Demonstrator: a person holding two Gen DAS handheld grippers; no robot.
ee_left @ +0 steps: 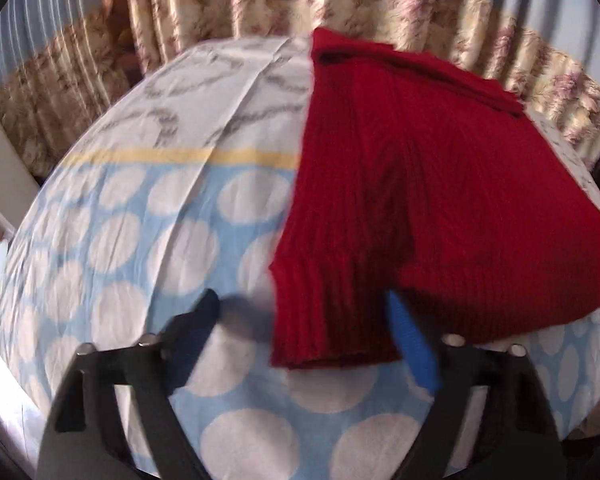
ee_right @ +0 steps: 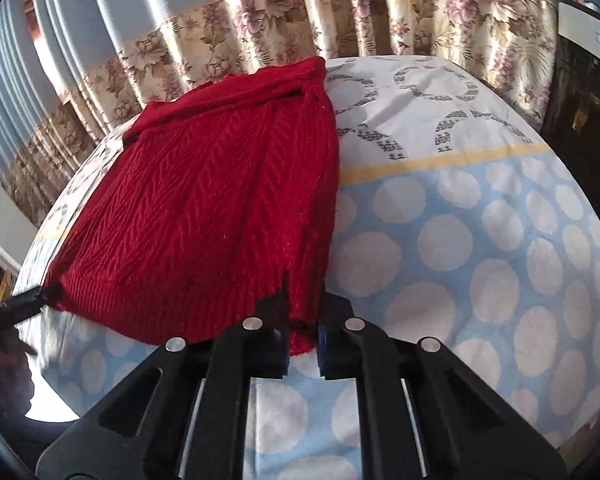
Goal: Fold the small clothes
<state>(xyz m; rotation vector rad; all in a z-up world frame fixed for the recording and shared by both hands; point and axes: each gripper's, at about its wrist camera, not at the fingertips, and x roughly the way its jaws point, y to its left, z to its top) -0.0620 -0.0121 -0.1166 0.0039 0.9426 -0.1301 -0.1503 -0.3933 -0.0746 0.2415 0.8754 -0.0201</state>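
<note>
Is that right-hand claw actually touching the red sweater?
Touching. In the right wrist view, the right gripper has its fingers closed on the near corner of the red sweater, the knit hem pinched between the pads.

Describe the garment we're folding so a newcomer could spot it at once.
Find the bed sheet, pale blue with white dots, in front of the floral curtain. On it lies the red knit sweater, its ribbed hem nearest both grippers. It is the only red thing and the only garment there.
</note>
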